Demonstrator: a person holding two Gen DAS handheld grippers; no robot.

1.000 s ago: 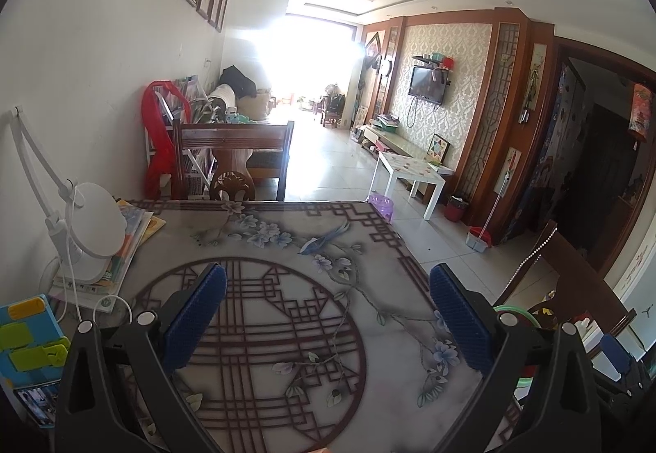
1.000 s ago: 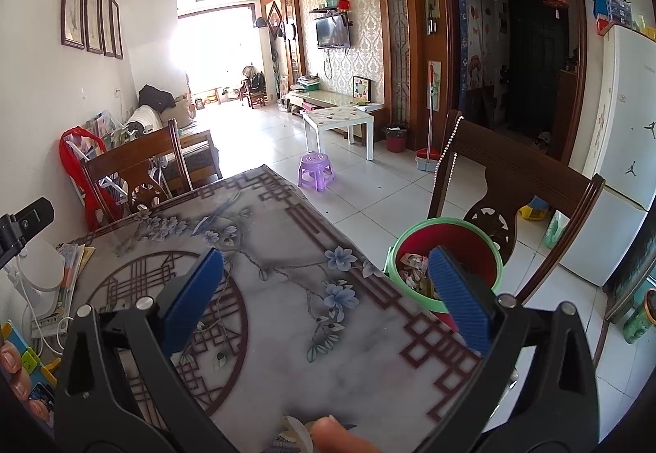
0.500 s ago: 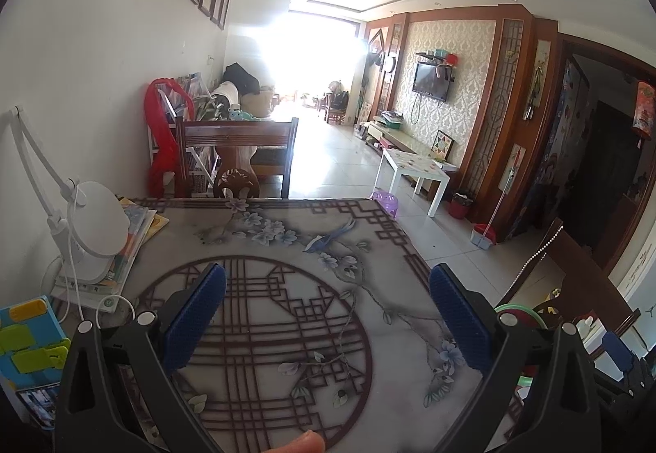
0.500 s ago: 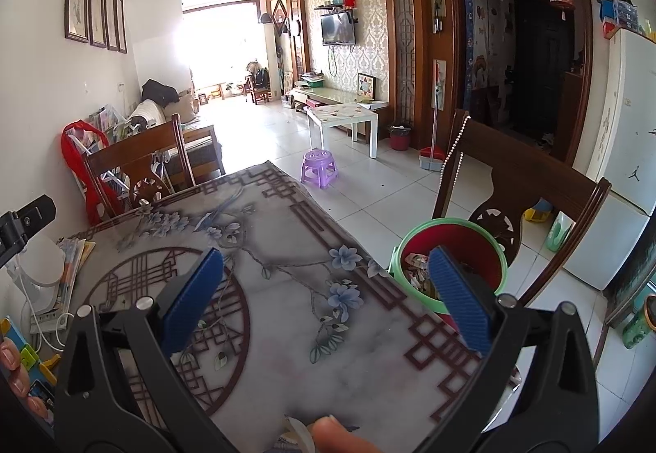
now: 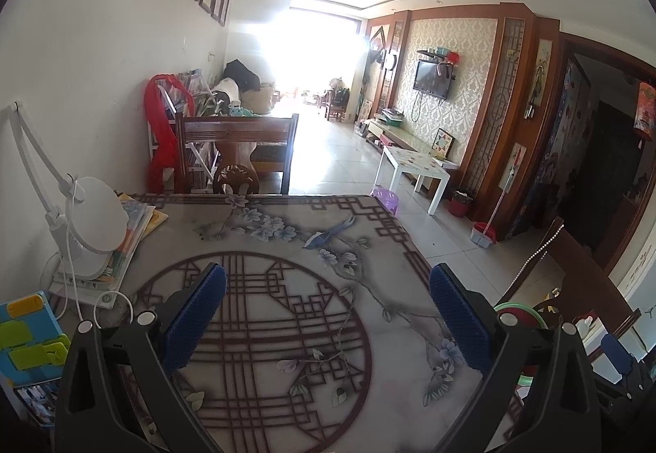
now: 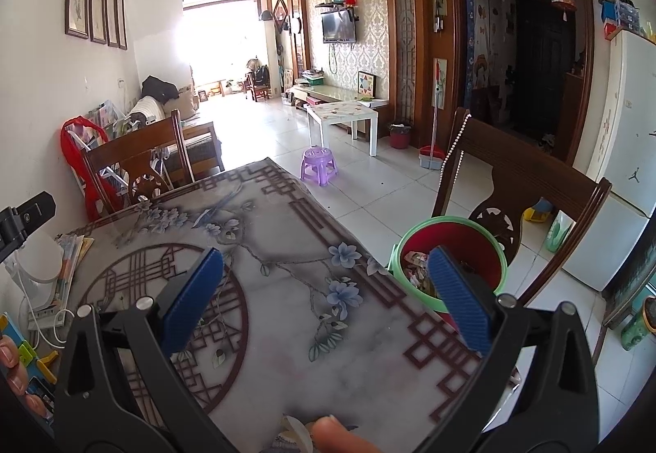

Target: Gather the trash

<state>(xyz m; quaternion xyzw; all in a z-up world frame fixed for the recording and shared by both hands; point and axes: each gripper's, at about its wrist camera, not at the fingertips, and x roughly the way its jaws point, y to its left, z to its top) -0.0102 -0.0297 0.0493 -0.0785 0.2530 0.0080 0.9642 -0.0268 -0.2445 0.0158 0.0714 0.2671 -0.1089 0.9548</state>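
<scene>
Bin [image 6: 451, 248] half-hidden behind wide-spread right tool [image 6: 324, 289]; left tool [image 5: 328, 309] equally wide, empty.

desk lamp [image 5: 96, 223], purple stool [image 6: 319, 165], wall television [image 6: 338, 26]

Table [image 6: 287, 309] in foreground. Bin [image 6: 451, 248] on floor off table's right edge, trash [image 6: 416, 266] inside; chair [image 6: 516, 186] just behind bin. Lamp [image 5: 96, 231] on books [image 5: 135, 223] at table's left side. 2nd chair [image 5: 235, 149] at far end.

Both wrist views low over table [image 5: 287, 248]
</scene>
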